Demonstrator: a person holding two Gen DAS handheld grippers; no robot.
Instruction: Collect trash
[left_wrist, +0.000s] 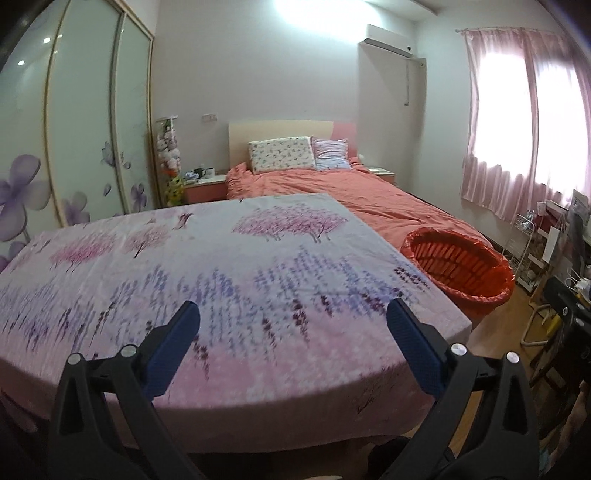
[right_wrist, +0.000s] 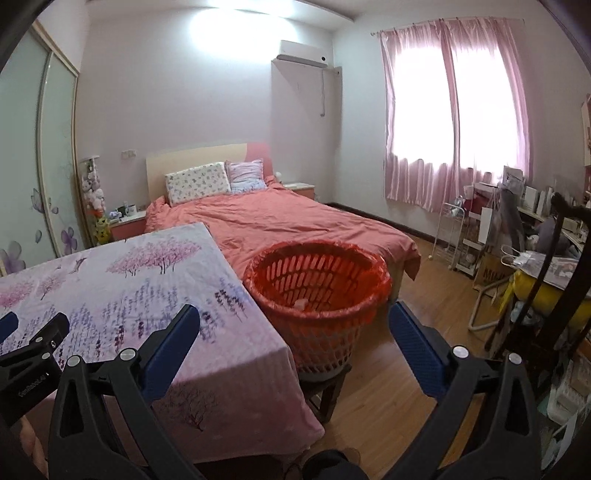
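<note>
Orange basket sits ahead of the right tongs, beside the table, handy for trash; both tongs, left included, gape empty.

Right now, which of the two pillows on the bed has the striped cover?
The right pillow, pink-and-white striped, nearer the window; the left pillow is white with small flowers.

A table draped in a floral cloth fills the foreground, its top bare. Beside its right edge an orange basket with a red liner stands on a low dark stool on the wooden floor. A small pale scrap, possibly paper, lies inside the basket.
</note>
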